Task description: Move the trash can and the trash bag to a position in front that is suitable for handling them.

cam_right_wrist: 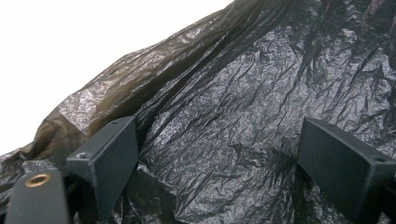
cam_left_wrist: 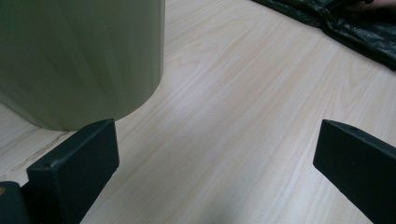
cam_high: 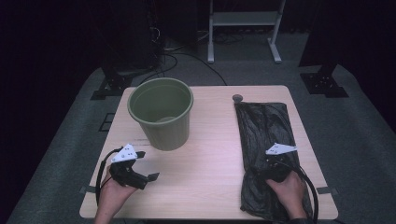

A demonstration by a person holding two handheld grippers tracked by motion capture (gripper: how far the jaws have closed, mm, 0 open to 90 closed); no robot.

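**Bin liner job: right hand's over the bag, nothing pinched yet**

So here's where I'm at. The crumpled black plastic bin bag (cam_high: 264,135) is lying flat in a long strip down the right side of the pale wood-grain counter (cam_high: 210,154), its near end close to the front edge. My right gripper (cam_high: 274,164) is parked over the near half of it with the jaws spread wide. In the right gripper view both jaws sit over the wrinkled film with nothing squeezed between them, so I'd call this the reach, not the grab.

My left gripper (cam_high: 145,165) is front-left, jaws wide apart too and holding nothing, just bare counter between them. The round olive-green plastic bucket (cam_high: 161,112) stands upright and empty just beyond it, near the counter's back-left.

Next move, I reckon: drop the right jaws onto a raised fold and pinch it, because that film is thin and flat and could slip out otherwise.

Room-wise it's pretty good. There's a wide bare patch of counter between bucket and bag for carrying the bag across. Watch spots: the bag's right side runs near the counter's right edge, and there's a small dark round thing (cam_high: 237,98) at the bag's far end.
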